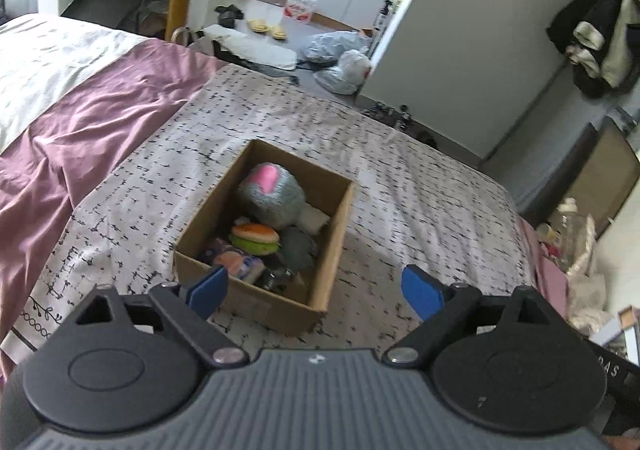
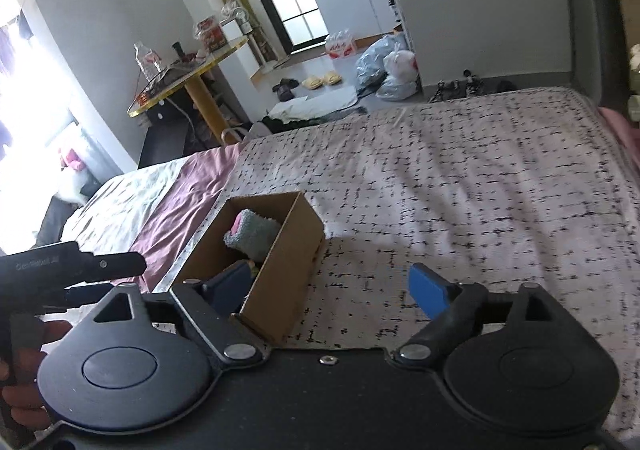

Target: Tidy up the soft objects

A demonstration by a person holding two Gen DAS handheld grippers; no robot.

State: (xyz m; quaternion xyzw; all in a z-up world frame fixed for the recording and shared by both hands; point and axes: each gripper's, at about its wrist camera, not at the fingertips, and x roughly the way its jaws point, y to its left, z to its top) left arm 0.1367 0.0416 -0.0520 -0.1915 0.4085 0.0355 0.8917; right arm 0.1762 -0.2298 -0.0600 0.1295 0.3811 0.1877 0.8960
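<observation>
Both grippers are spread wide with nothing gripped; left gripper (image 1: pixel 316 290) is hung over the cardboard box (image 1: pixel 320 274) on the patterned bedspread (image 1: pixel 420 190); right gripper (image 2: pixel 328 290) is held just beside it; plush toy (image 1: pixel 272 194), burger toy (image 1: pixel 254 238) and other soft bits are packed inside.

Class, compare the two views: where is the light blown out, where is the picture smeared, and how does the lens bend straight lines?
Right wrist view: the window at the left is blown out white, and the bedspread smears toward the right edge. Left wrist view: even light, the cardboard box slightly soft, and the wall corner leans from fisheye bending.
</observation>
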